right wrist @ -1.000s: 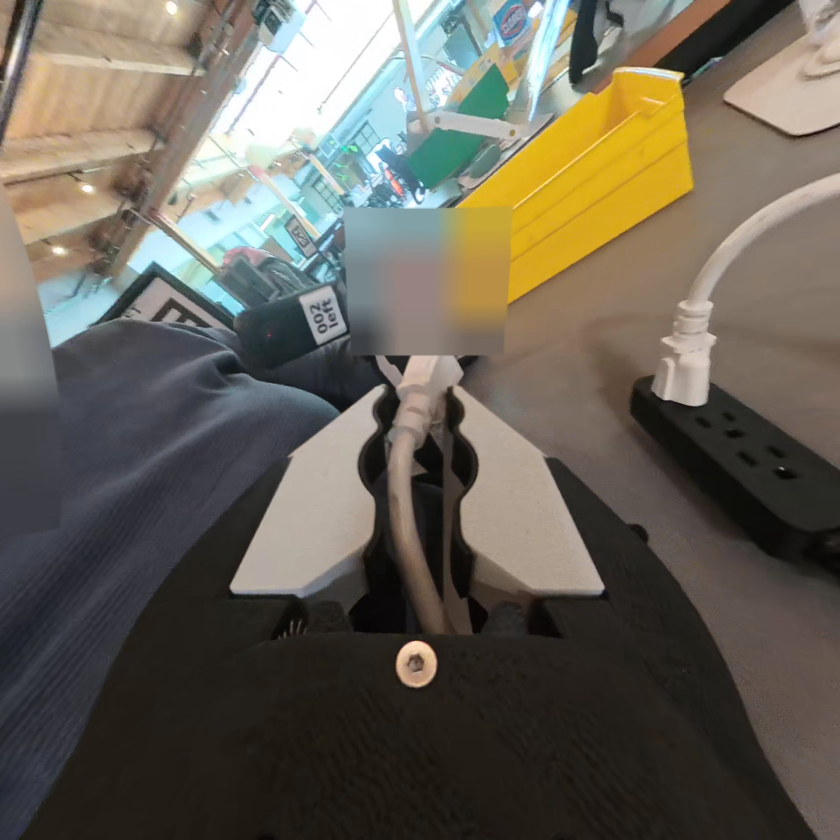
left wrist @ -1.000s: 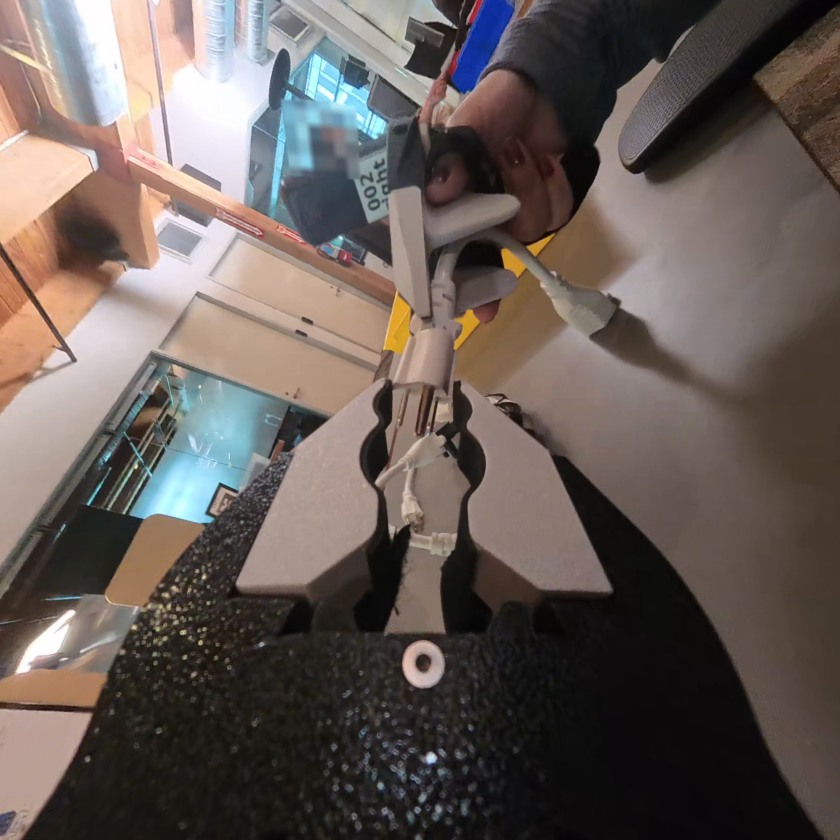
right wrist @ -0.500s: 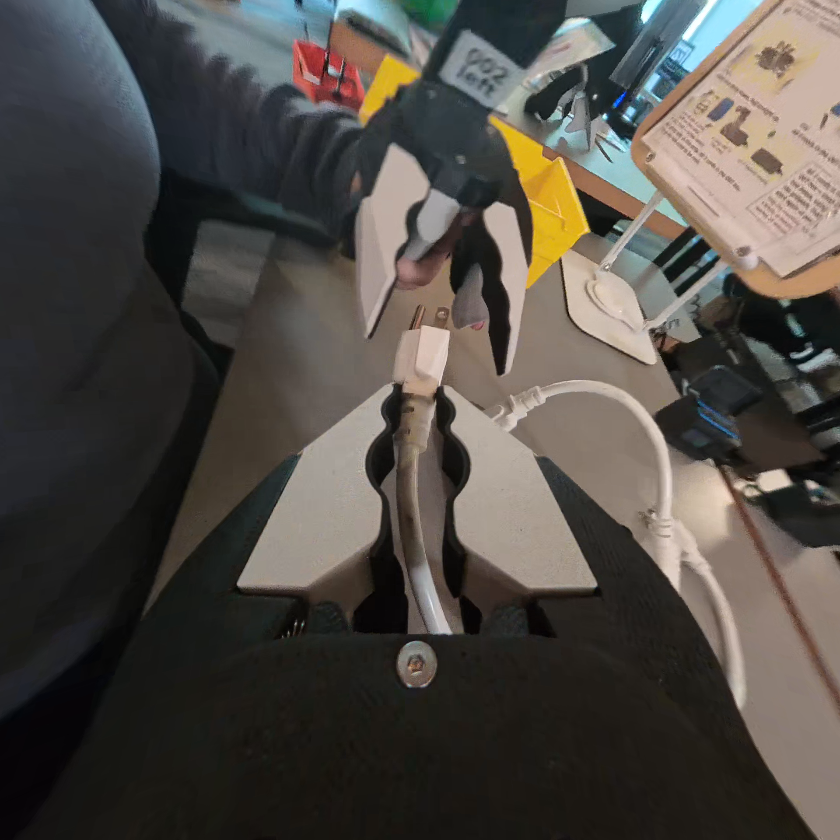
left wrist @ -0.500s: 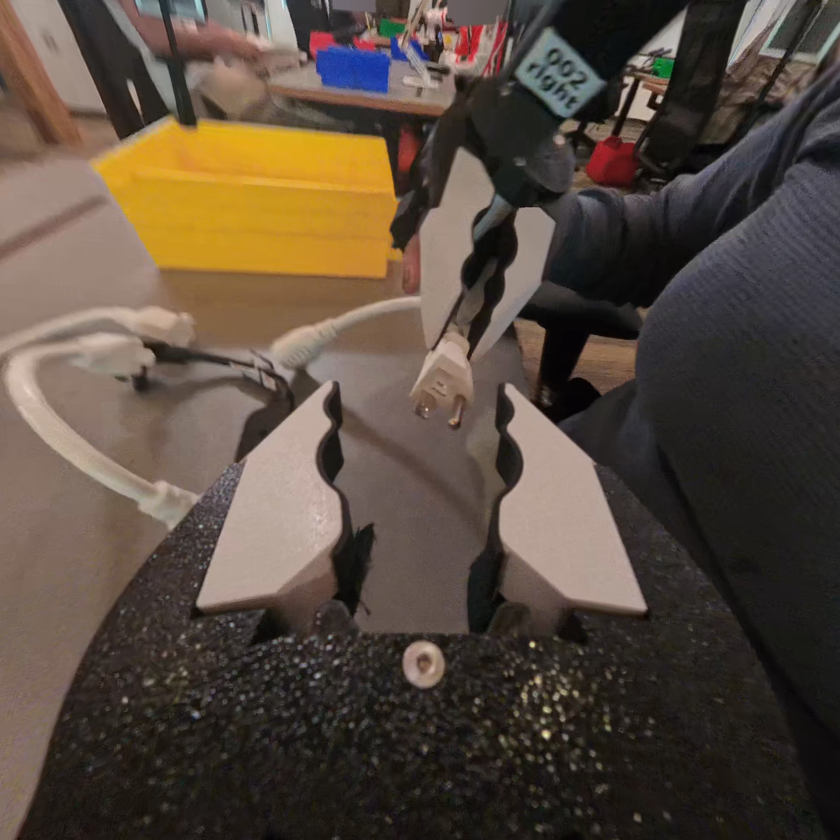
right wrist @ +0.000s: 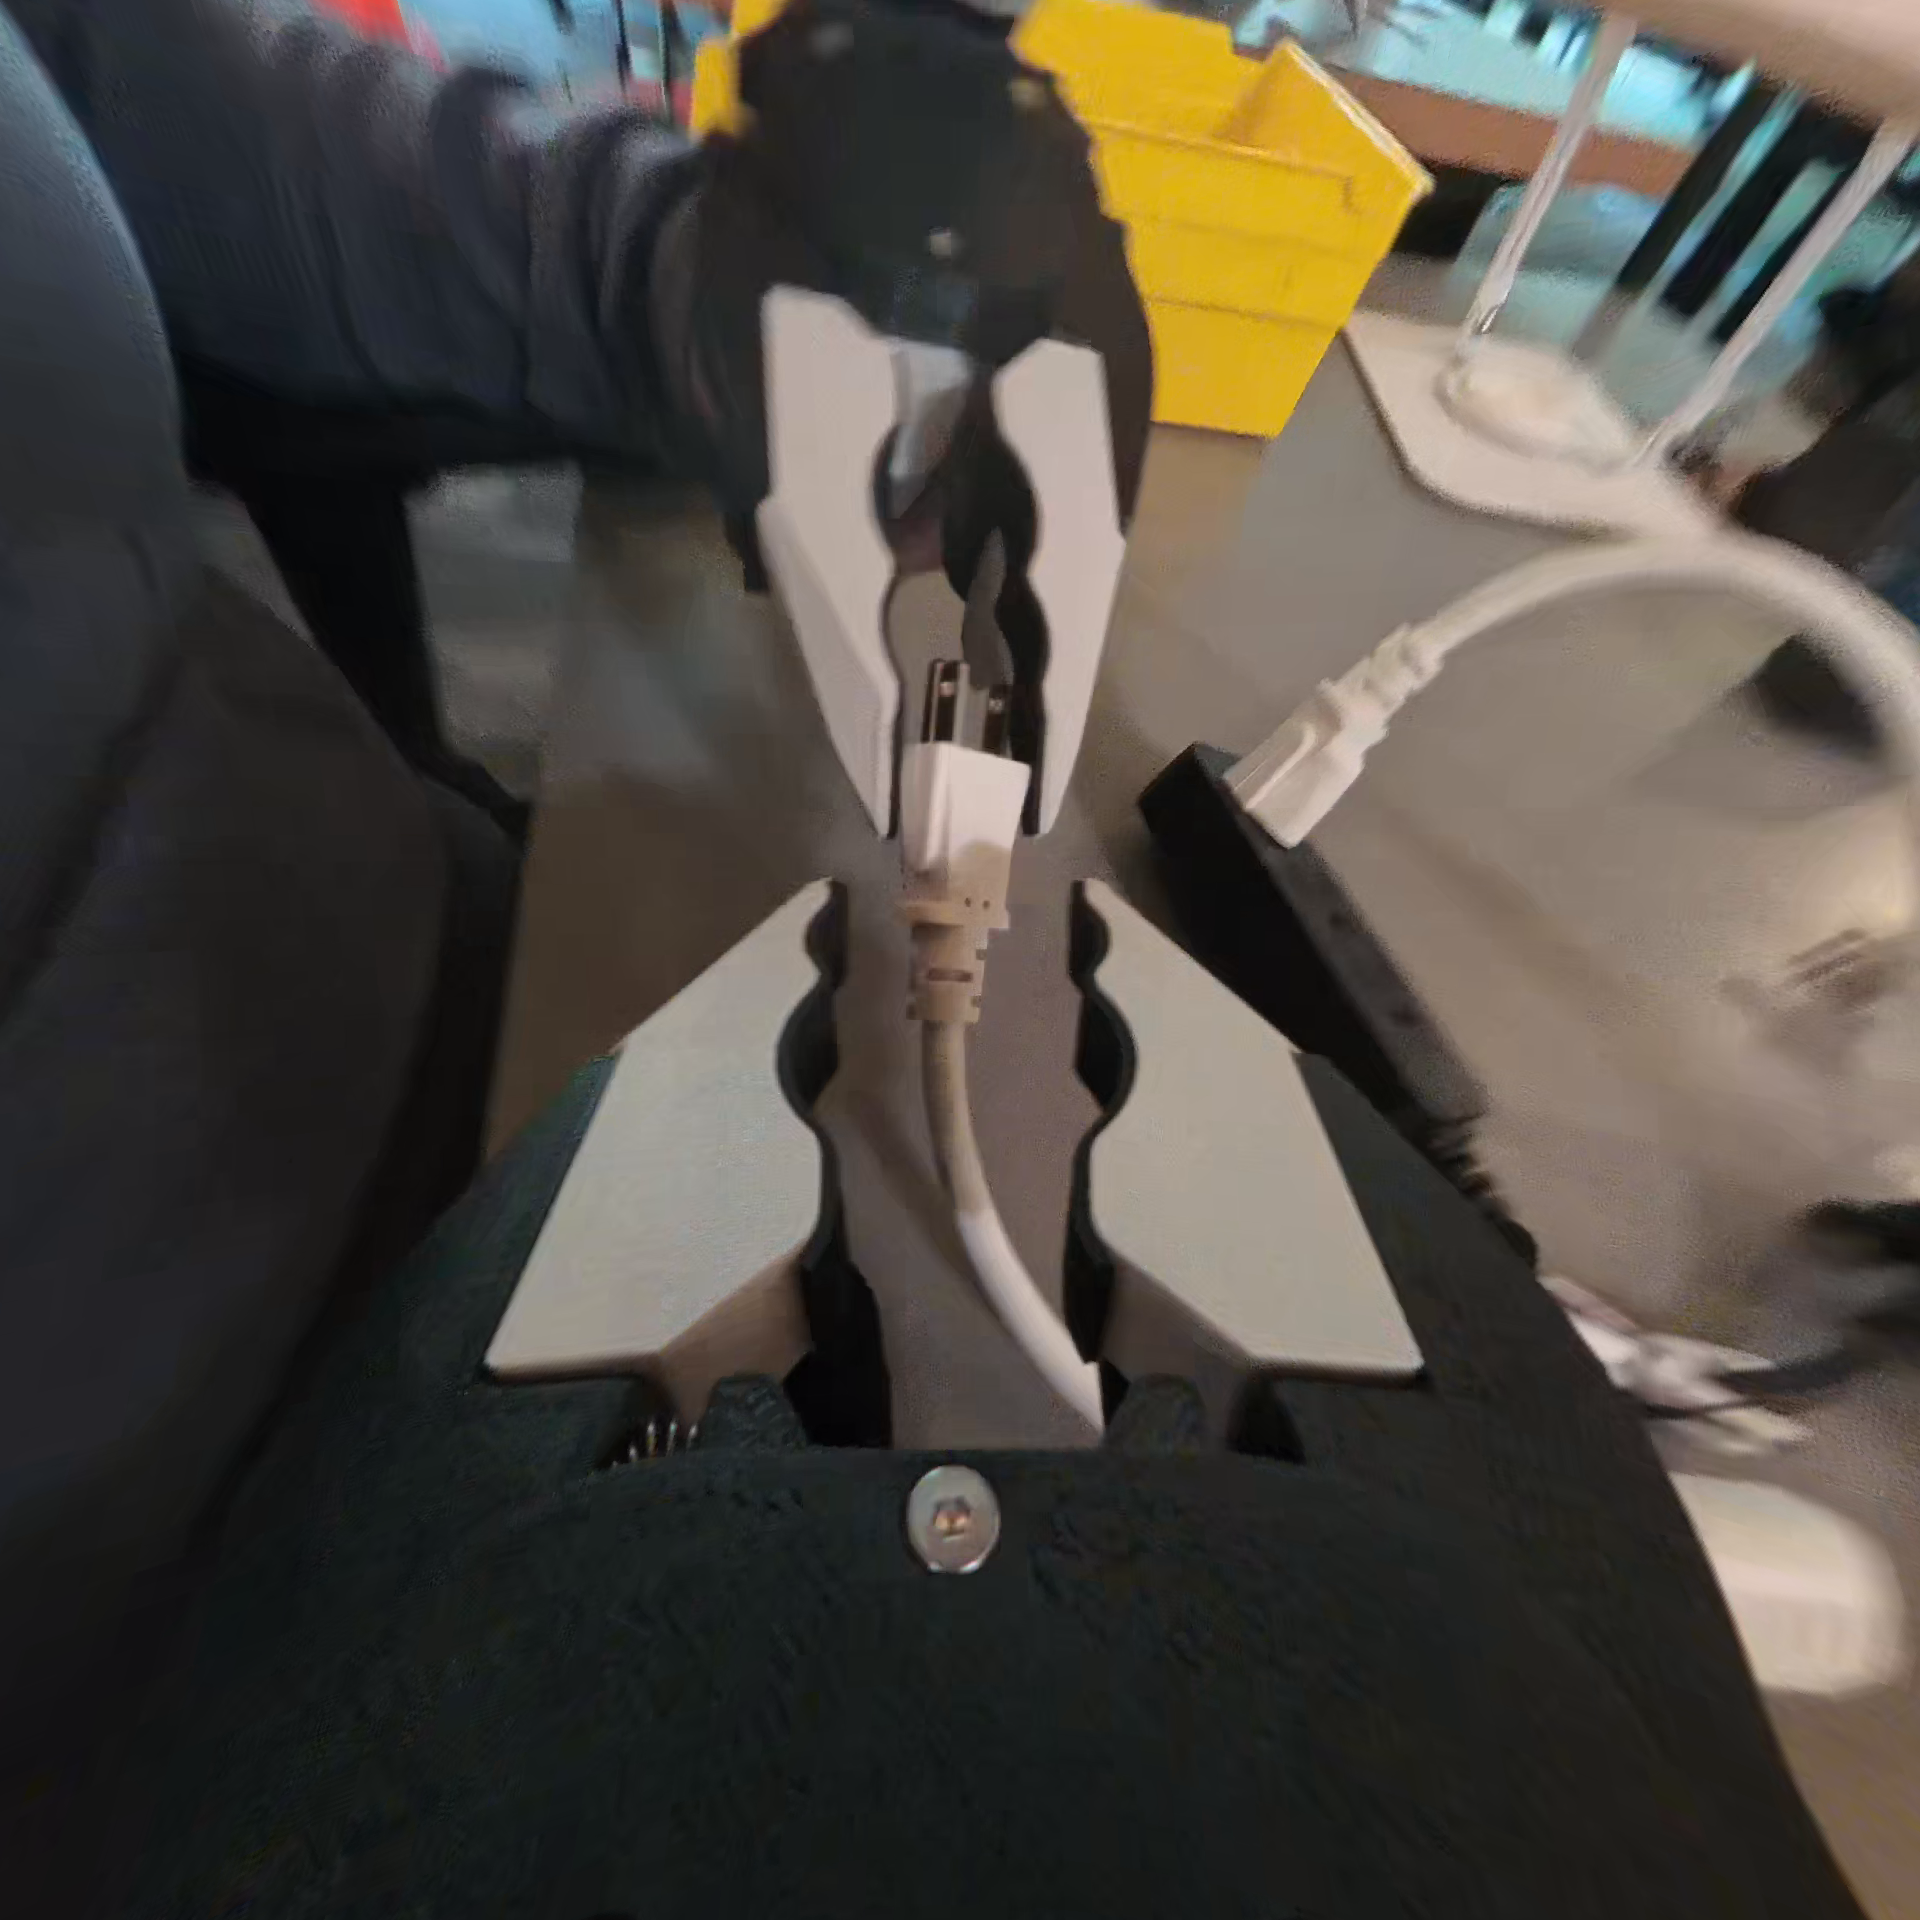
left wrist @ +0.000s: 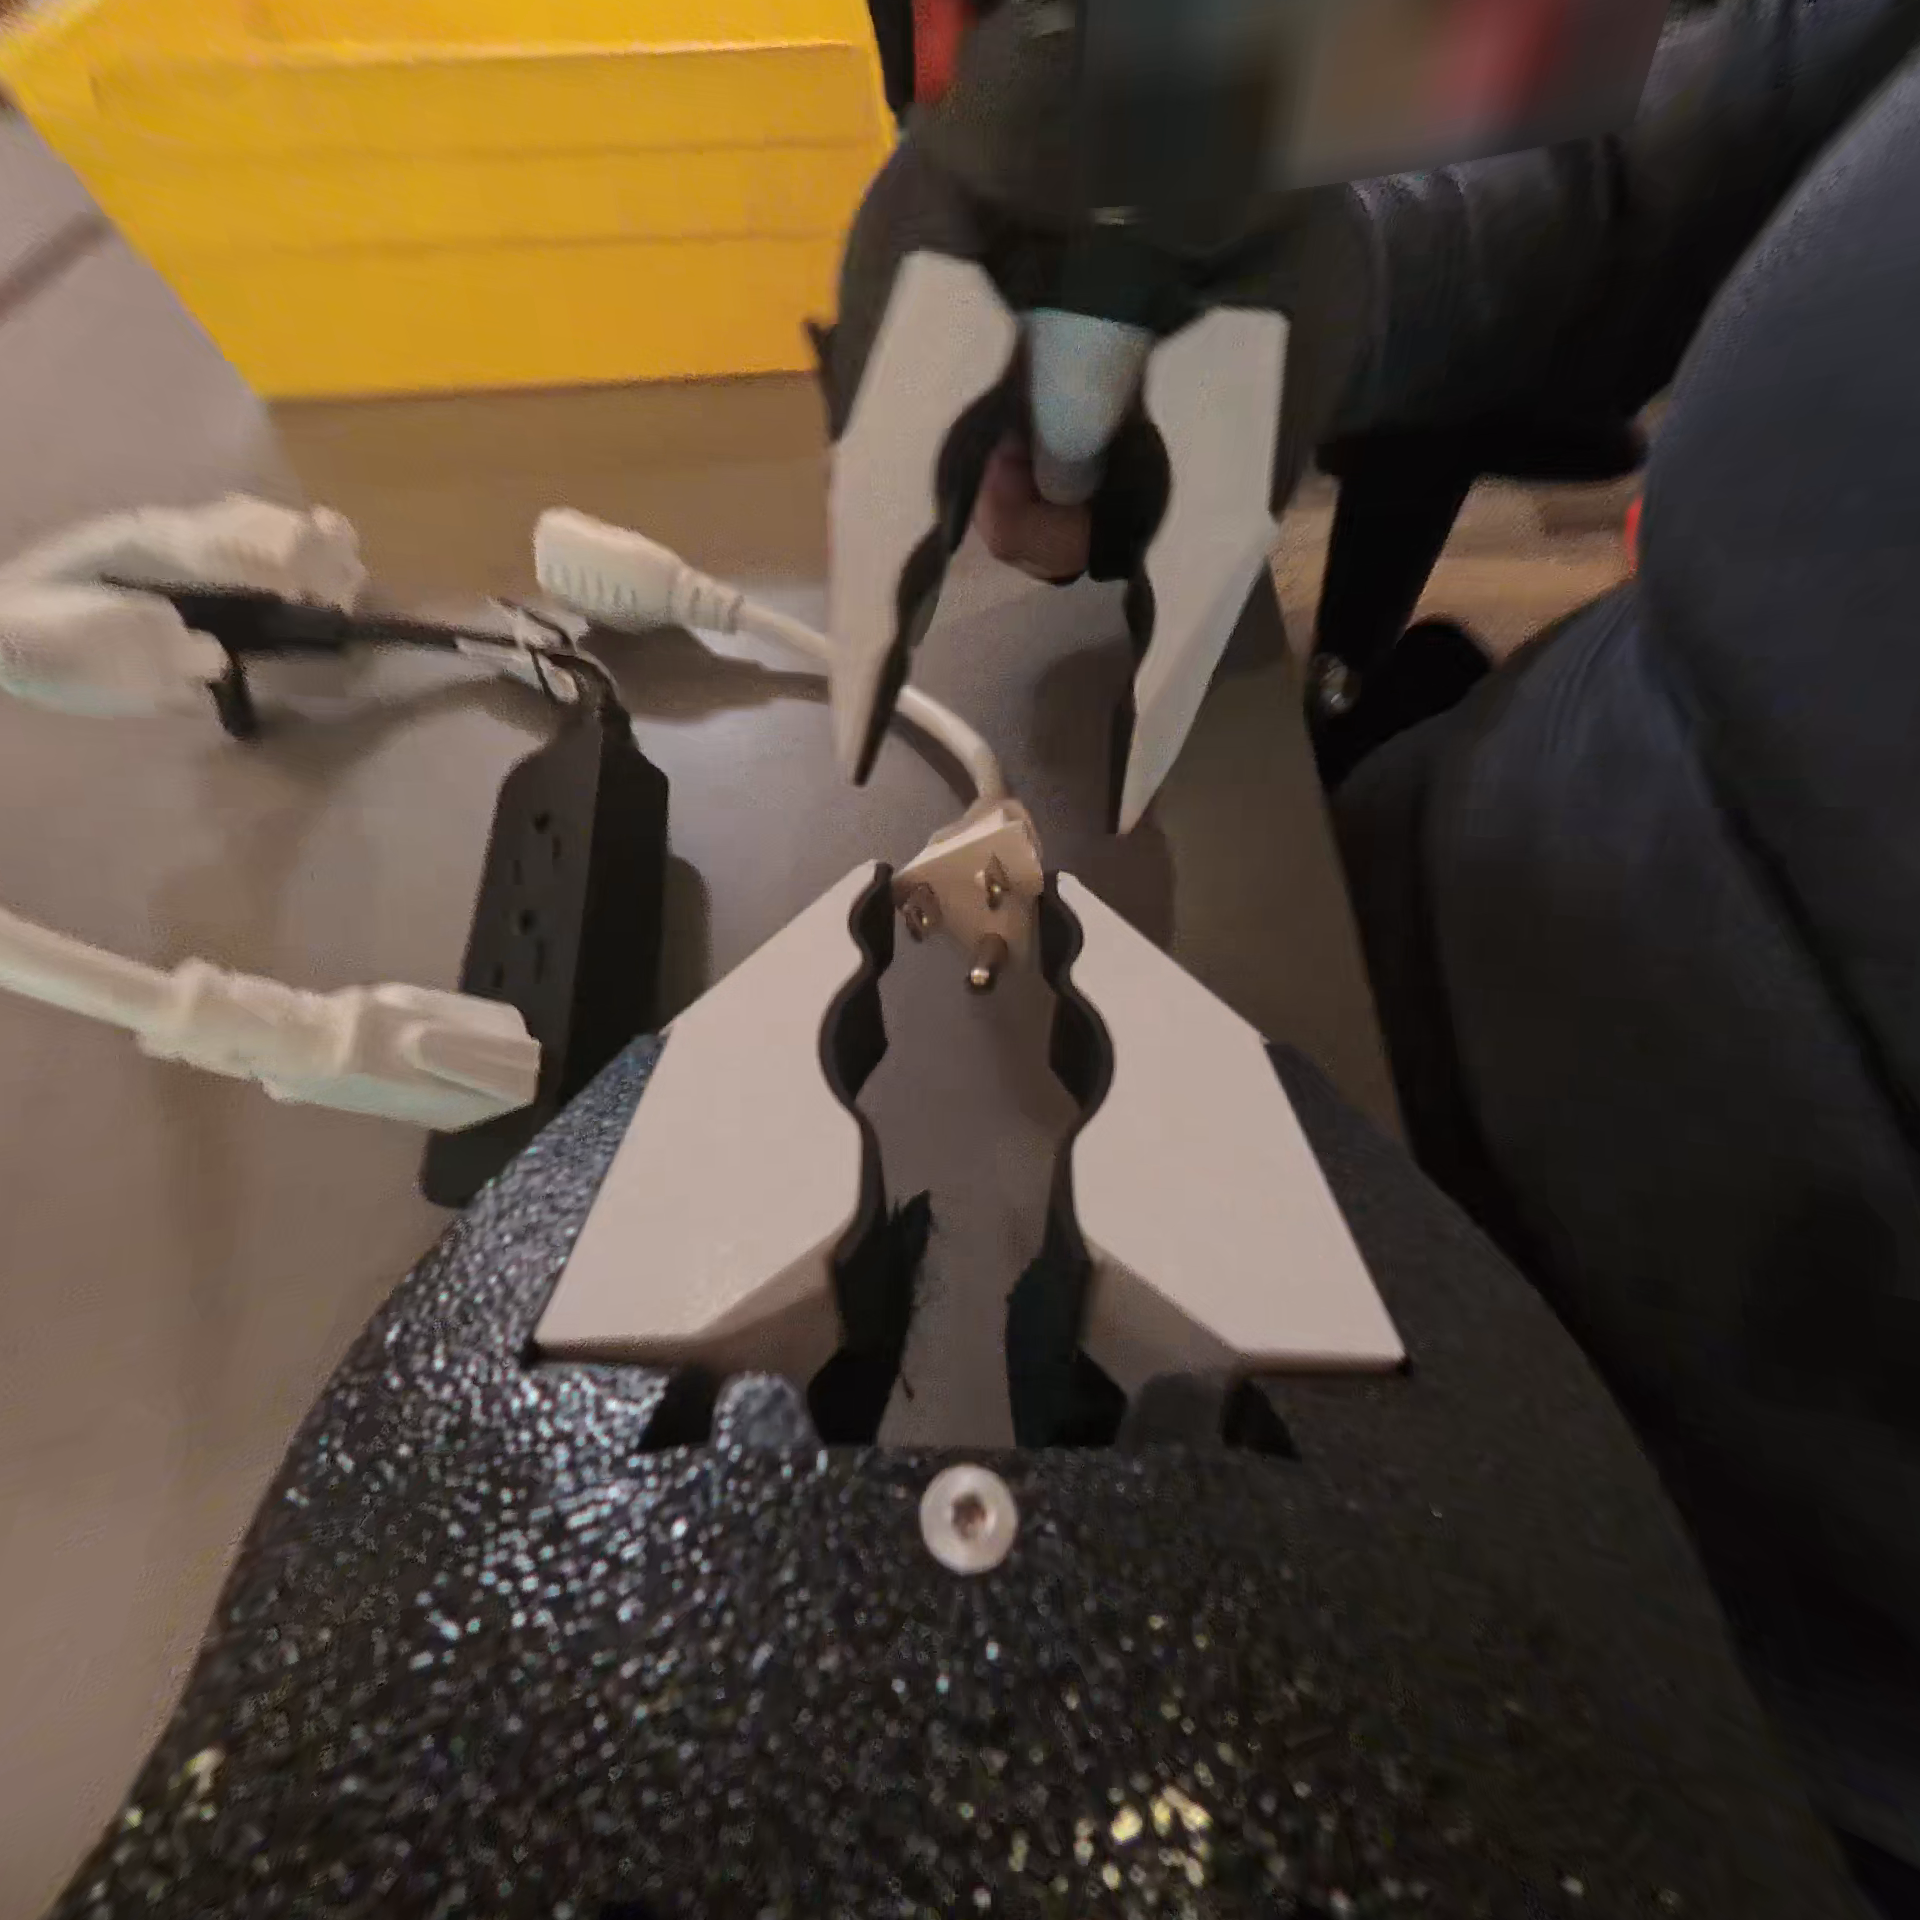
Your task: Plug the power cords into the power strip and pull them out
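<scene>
Handoff just happened: right gripper (left wrist: pixel 992 816) has let go of the cord, fingers now spread, while the left gripper (left wrist: pixel 971 894) has closed its fingers, pinching the white plug (left wrist: pixel 971 868) above the bench (left wrist: pixel 208 1299). Power strip (left wrist: pixel 566 925) sits just left; insertion looks next.

My left gripper (left wrist: pixel 971 894): pale grey fingers (left wrist: pixel 748 1132), black glitter-speckled body. My right gripper (right wrist: pixel 956 888): same pale grey fingers (right wrist: pixel 1236 1195), matte black body. Plug (left wrist: pixel 971 883) white, prongs metallic; its cord (right wrist: pixel 987 1226) white, greyish at strain relief. Power strip (left wrist: pixel 566 914) black. Other cord ends (left wrist: pixel 343 1034) white. Bin (left wrist: pixel 468 187) at far edge of surface solid yellow. Surface (left wrist: pixel 156 1299) grey-brown, plain. Sleeve (left wrist: pixel 1714 935) dark navy.
</scene>
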`<state>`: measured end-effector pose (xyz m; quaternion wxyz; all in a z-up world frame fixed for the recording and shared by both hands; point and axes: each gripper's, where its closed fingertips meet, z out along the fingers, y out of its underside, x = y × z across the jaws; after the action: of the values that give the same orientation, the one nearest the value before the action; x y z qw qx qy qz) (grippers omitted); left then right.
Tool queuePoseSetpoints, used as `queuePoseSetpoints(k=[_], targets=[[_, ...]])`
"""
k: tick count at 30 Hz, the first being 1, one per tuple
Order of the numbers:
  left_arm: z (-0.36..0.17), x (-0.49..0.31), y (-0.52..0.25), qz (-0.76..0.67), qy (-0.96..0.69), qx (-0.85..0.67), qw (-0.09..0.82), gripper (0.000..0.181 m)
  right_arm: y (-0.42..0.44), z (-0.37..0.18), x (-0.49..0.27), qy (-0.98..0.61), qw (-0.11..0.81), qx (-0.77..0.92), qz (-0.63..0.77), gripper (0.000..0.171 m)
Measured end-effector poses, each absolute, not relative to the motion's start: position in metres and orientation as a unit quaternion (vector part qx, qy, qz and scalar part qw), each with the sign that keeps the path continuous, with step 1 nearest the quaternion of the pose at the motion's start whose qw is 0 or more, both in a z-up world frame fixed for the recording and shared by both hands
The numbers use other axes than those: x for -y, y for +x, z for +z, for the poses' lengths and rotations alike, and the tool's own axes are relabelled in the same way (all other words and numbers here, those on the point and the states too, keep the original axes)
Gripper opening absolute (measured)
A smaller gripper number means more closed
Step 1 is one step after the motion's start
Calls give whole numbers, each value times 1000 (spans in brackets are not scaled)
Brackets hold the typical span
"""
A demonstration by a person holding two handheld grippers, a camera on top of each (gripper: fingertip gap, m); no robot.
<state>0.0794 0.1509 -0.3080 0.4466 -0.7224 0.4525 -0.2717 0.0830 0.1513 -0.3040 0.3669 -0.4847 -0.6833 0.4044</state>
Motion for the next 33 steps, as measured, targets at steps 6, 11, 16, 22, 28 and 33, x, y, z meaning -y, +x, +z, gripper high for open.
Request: queuePoseSetpoints(k=[6,11,16,22,28,33], targets=[[-311,-147,82,-179,-656,-531,505,26,80,-304,-145,-557,249,585,534,72],[-302,-140,88,-166,-612,-557,536,25,79,-325,-136,-554,236,632,487,58],[-293,-136,89,-172,-589,-554,562,25,78,-317,-132,-553,213,599,538,36],[-284,-135,90,-198,-583,-535,579,24,80,-313,-129,-544,205,602,548,27],[-268,-145,84,-251,-617,-468,581,24,80,-290,-142,-509,314,639,484,21],[-278,-148,82,-287,-680,-429,520,45,84,-298,-163,-492,400,709,309,15]])
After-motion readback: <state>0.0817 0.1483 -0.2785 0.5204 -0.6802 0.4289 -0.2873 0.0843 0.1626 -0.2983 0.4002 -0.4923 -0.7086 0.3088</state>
